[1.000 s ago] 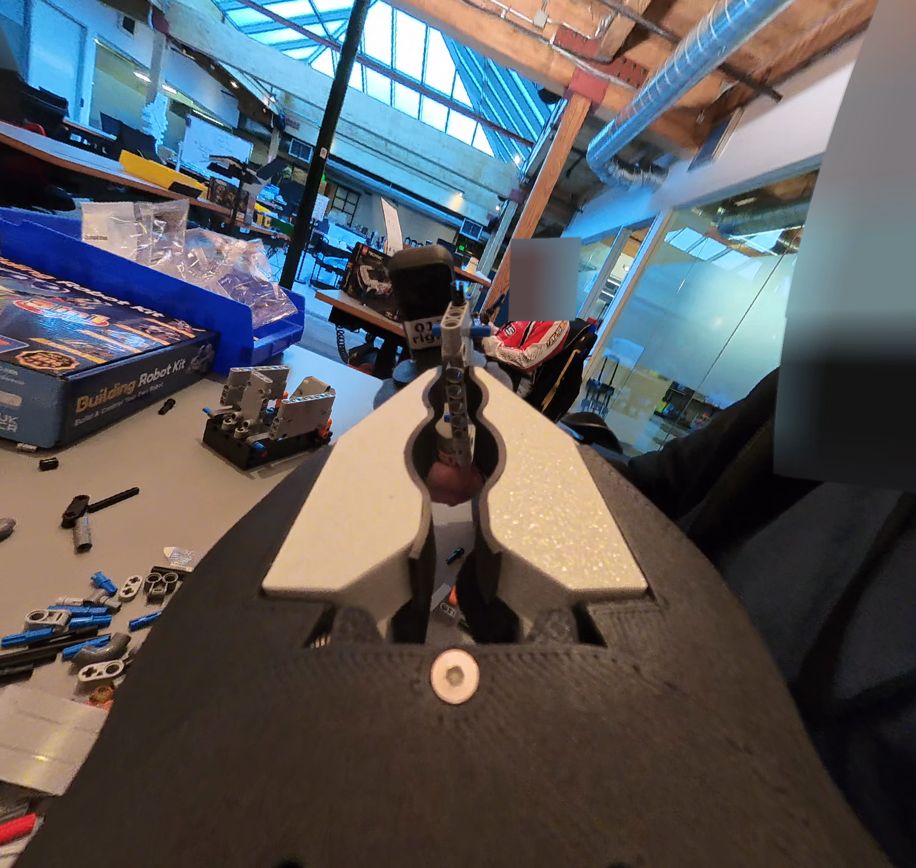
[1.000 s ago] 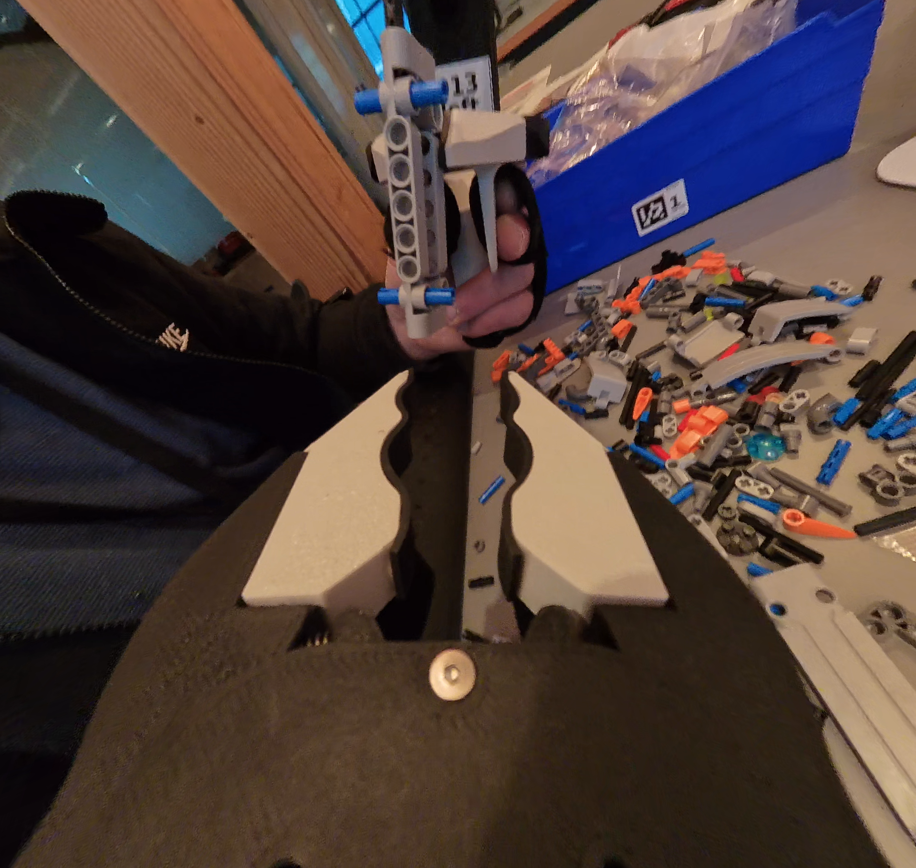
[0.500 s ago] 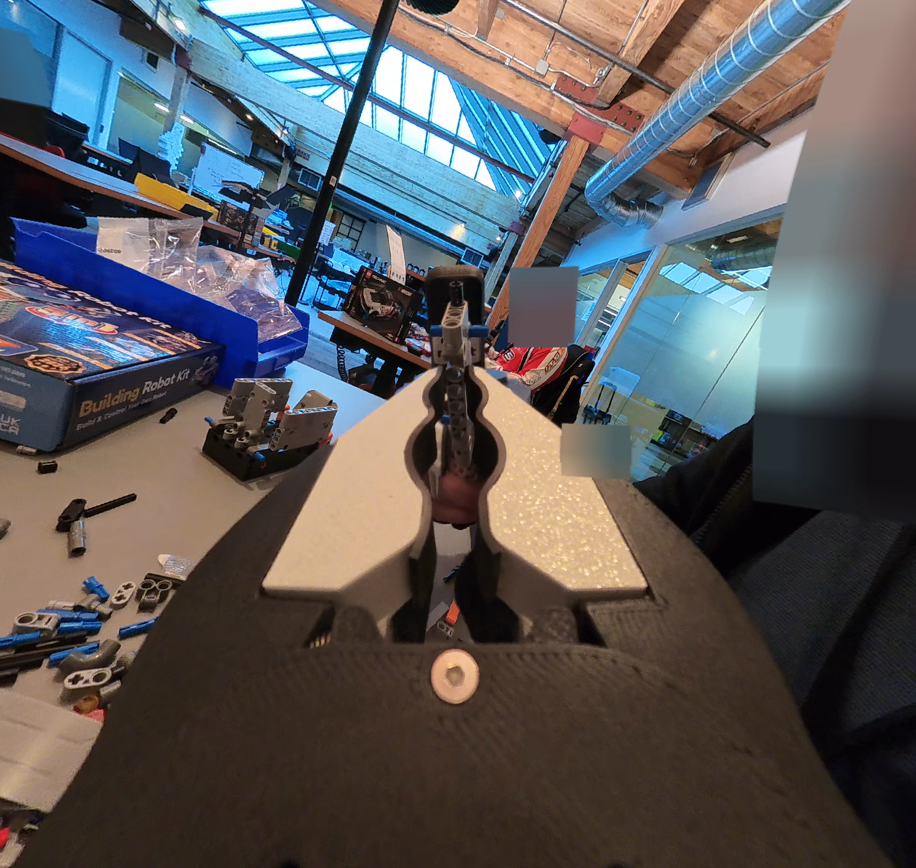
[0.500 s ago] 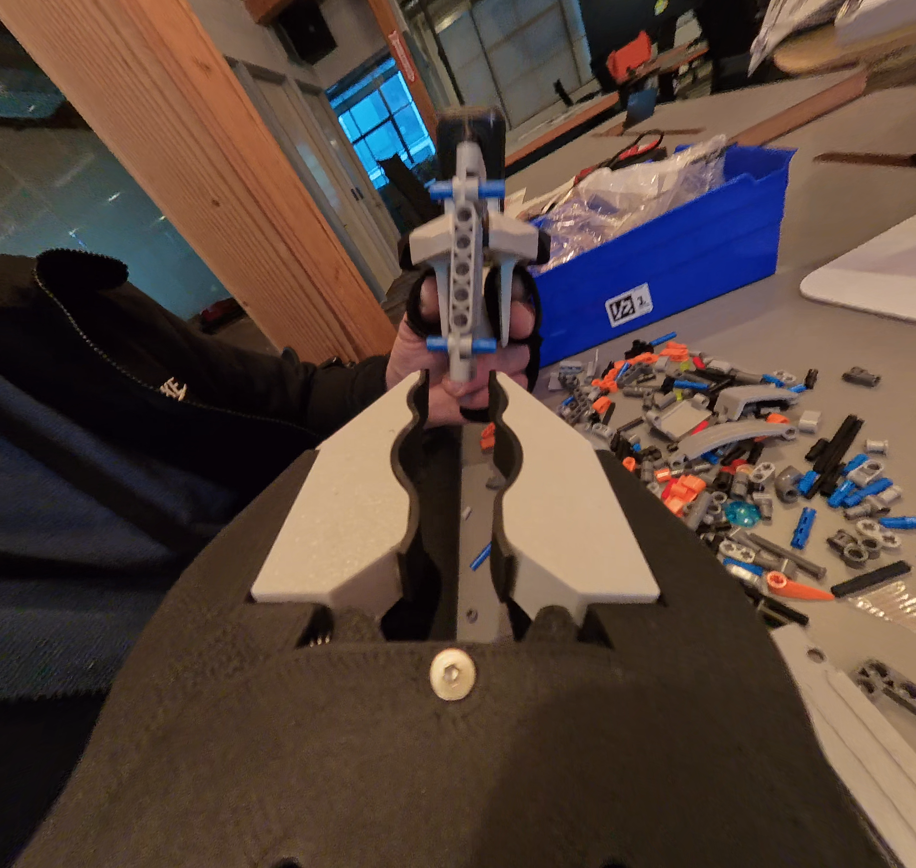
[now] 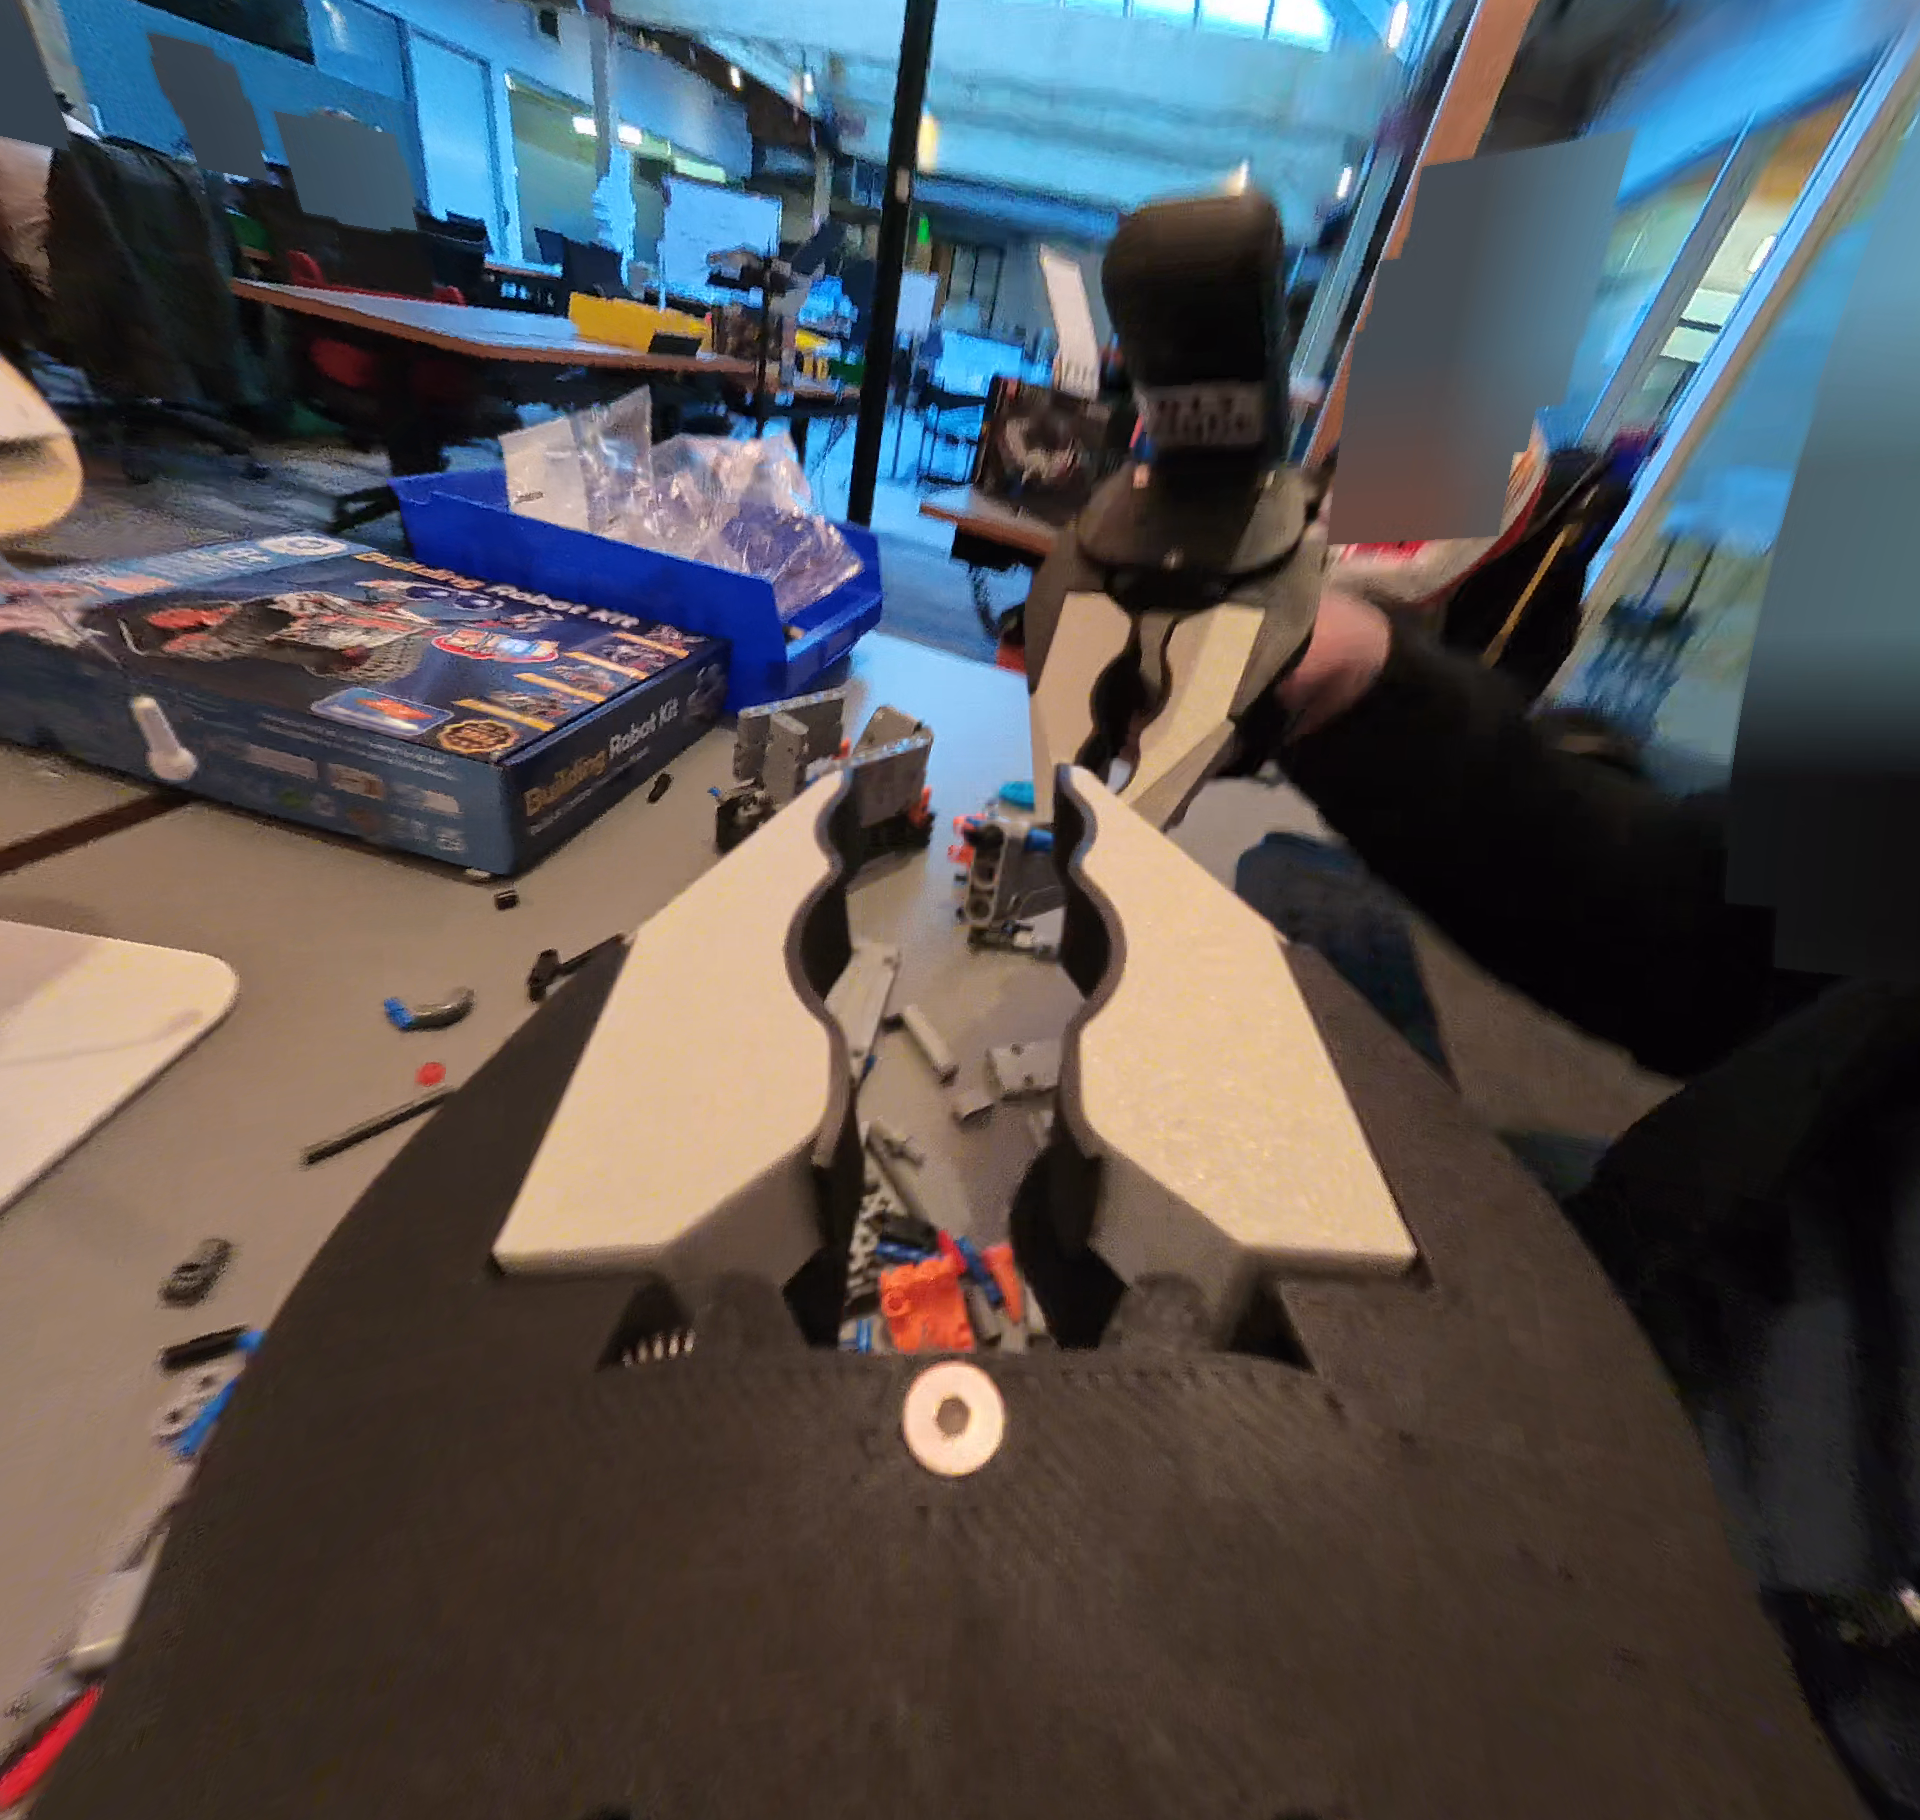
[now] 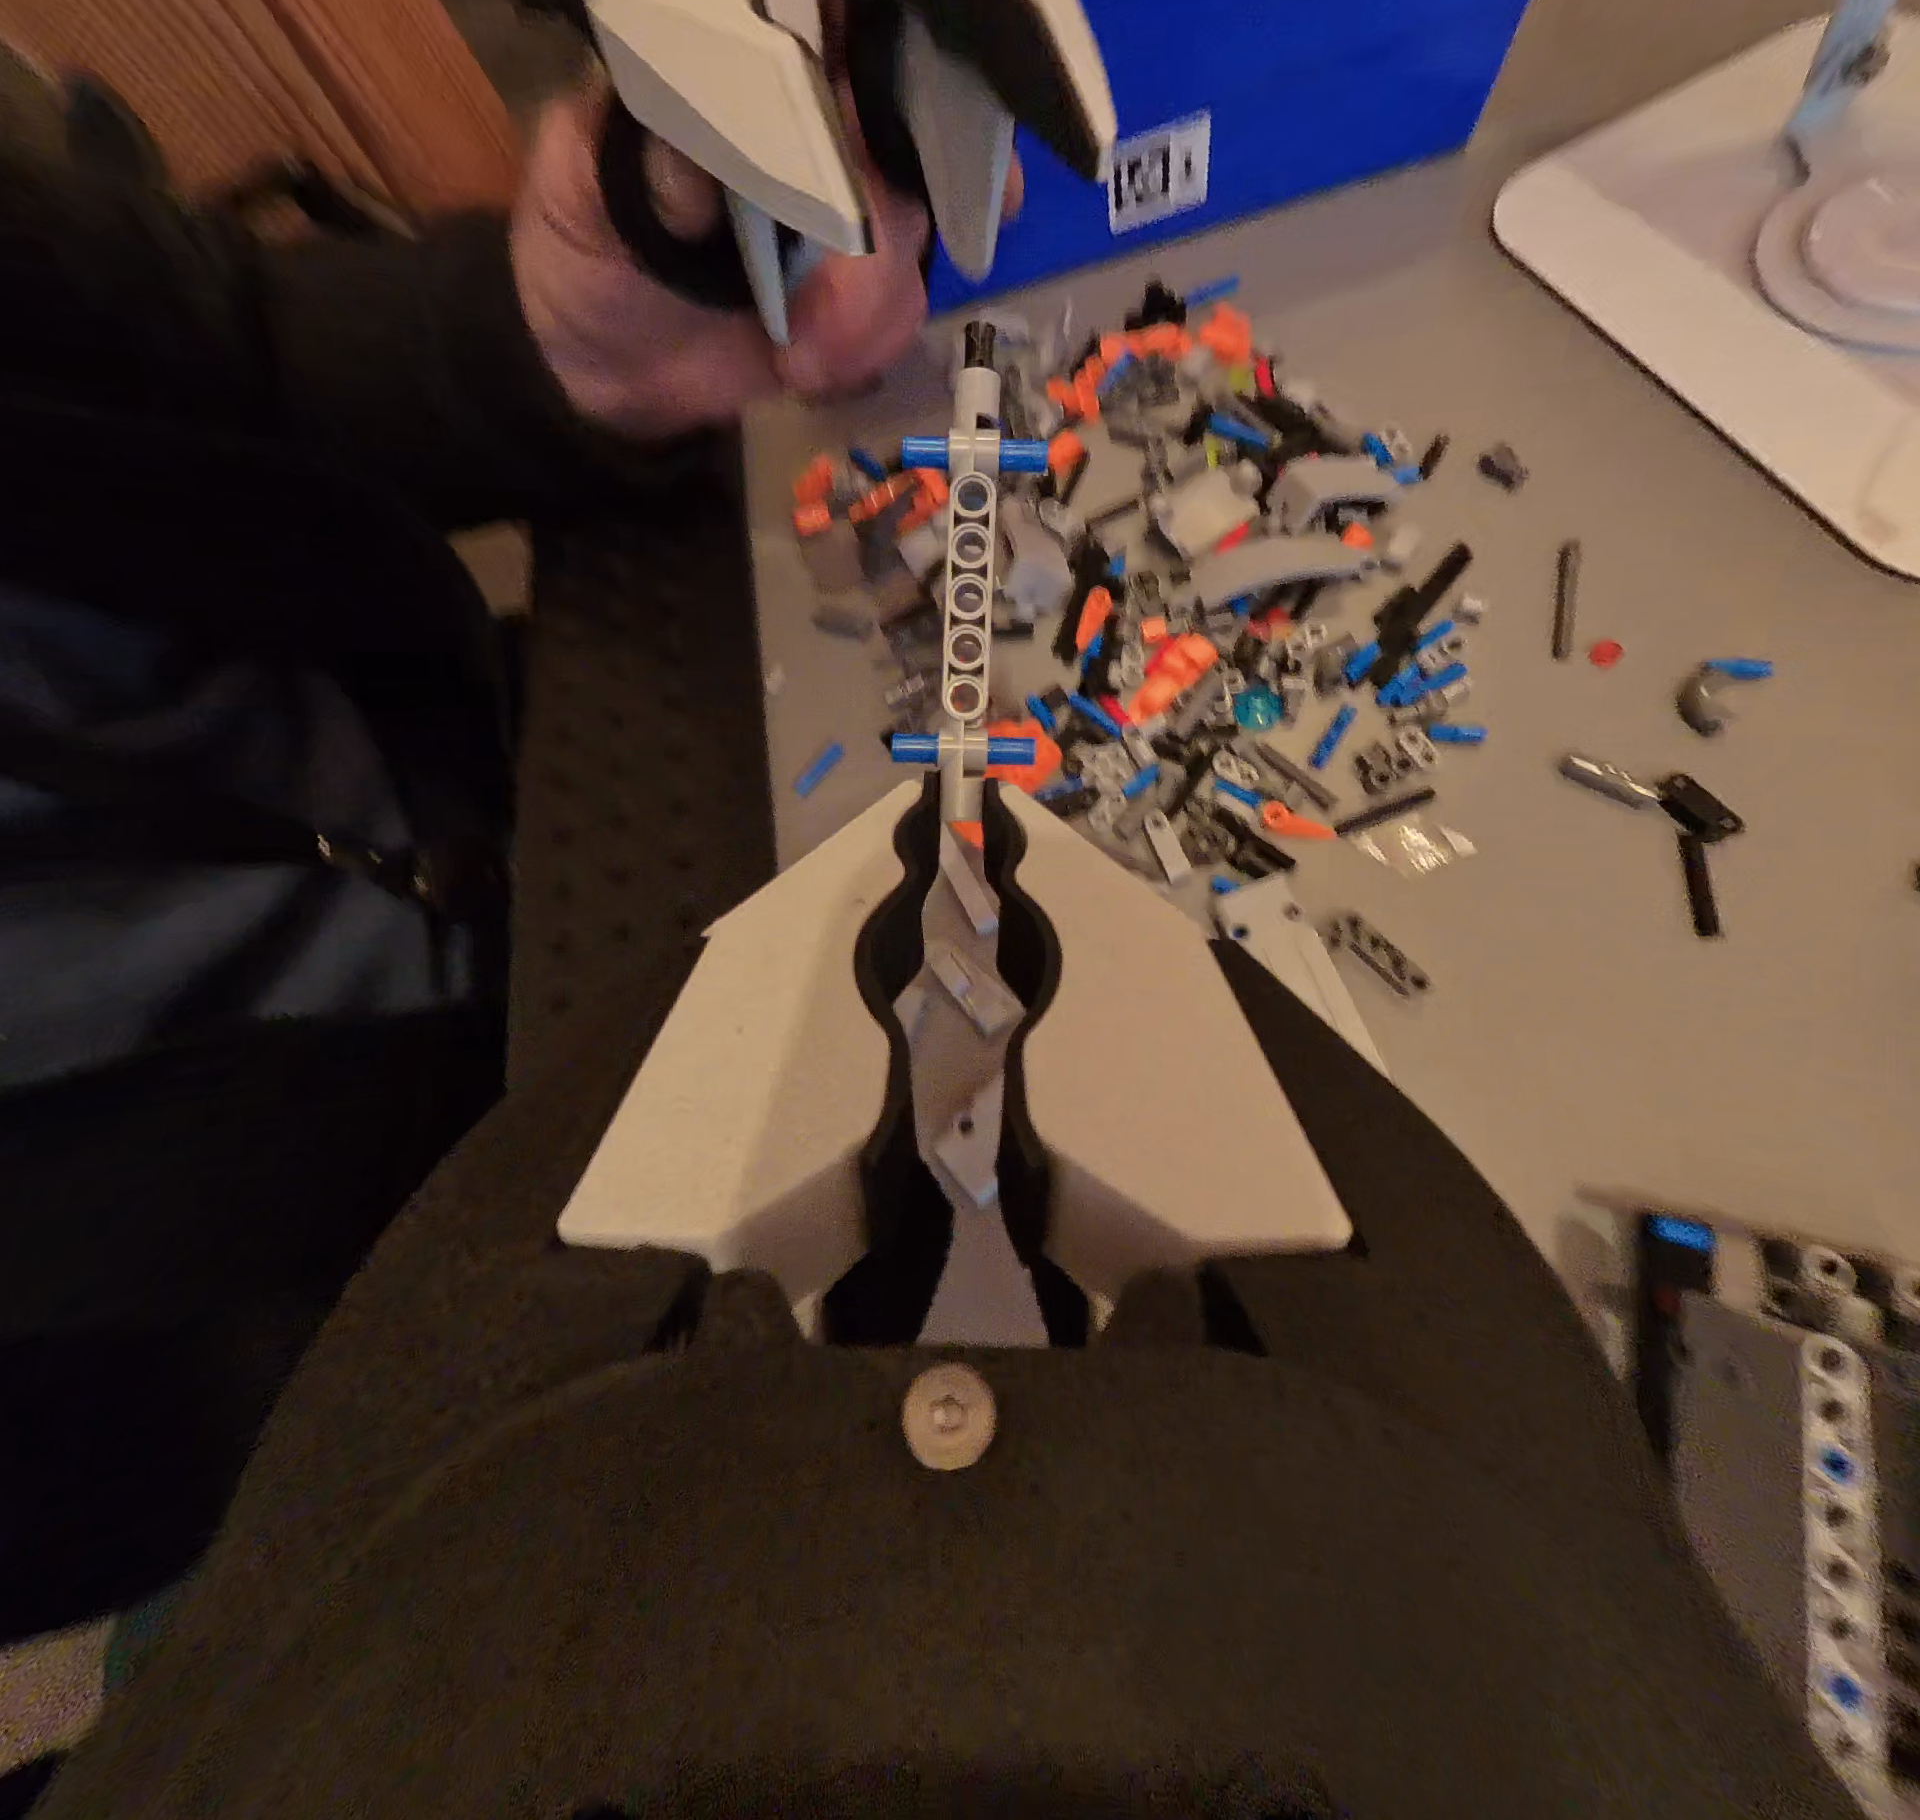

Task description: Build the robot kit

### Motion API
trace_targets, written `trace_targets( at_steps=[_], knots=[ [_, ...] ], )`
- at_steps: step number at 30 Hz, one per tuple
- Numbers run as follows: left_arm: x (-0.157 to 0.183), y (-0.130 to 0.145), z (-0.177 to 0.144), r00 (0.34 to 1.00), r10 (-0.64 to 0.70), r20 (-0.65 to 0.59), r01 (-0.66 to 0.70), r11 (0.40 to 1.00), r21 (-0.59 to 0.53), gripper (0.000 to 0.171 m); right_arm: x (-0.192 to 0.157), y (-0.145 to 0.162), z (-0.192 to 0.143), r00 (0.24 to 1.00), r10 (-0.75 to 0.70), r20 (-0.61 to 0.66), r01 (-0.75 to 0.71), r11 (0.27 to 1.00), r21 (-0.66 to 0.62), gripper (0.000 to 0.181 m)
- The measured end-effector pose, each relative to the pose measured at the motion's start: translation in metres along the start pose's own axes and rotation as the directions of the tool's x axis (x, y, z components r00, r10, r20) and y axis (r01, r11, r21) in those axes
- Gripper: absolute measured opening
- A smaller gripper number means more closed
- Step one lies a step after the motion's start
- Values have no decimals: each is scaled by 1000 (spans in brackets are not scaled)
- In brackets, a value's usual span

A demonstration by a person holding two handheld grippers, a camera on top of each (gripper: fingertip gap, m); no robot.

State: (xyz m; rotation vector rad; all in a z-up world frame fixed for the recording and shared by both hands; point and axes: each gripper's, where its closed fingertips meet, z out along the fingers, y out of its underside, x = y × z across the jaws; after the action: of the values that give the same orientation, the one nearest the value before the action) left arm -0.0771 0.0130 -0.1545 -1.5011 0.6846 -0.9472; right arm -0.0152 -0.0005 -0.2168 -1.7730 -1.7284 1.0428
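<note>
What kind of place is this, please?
Probably a shared workshop or maker space inside a large open hall. A grey table holds a heap of small plastic building pieces, with a robot kit box and a blue bin beside. More long work tables stand behind.

Right gripper (image 6: 961, 809) pinched tight at the tips, pointing down and forward. Left gripper (image 5: 951, 804) spread wide and empty, held up in a hand (image 6: 665, 305), dark sleeve (image 5: 1507, 814) behind.
</note>
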Motion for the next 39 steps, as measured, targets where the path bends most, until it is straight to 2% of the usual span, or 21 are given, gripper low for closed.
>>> trace_targets(
  at_steps=[4,6,10,11,14,16,18,20,25,29,31,34,39],
  knots=[
    [21,24,21,987,149,-52,-157,964,-213,45,0,17,5,991,-126,-55,108,961,-253,5],
    [28,49,30,981,166,-101,-191,915,-356,43,-5,19,11,983,-180,-37,158,931,-328,5],
    [37,78,35,972,159,-176,-225,854,-468,13,-10,15,18,974,-228,-17,207,912,-354,5],
    [39,78,34,969,158,-188,-229,857,-461,7,-8,14,18,973,-229,-22,207,914,-348,6],
    [36,73,32,978,104,-181,-172,892,-419,5,-5,6,18,980,-197,-39,180,949,-259,7],
    [34,63,30,982,36,-185,-100,931,-350,5,-6,-7,14,988,-154,-30,149,981,-124,8],
    [31,48,27,981,-33,-194,-19,965,-260,5,-7,-25,7,993,-121,-16,122,990,66,8],
    [34,45,25,971,-77,-227,20,970,-242,4,-10,-27,6,996,-79,30,74,986,146,7],
    [40,51,29,956,-117,-269,45,965,-258,8,-15,-22,8,995,-90,49,82,985,153,6],
    [37,48,29,969,-77,-233,14,966,-257,4,-12,-25,7,997,-74,26,69,985,160,7],
    [34,48,26,973,-74,-221,12,962,-271,5,-9,-20,5,997,-77,-16,78,986,145,14],
    [30,56,21,973,-95,-210,26,951,-309,5,-21,13,10,988,-153,-14,153,988,19,6],
    [31,75,18,971,-115,-210,24,920,-391,5,-43,73,42,971,-234,56,240,953,-186,9]
  ],
)
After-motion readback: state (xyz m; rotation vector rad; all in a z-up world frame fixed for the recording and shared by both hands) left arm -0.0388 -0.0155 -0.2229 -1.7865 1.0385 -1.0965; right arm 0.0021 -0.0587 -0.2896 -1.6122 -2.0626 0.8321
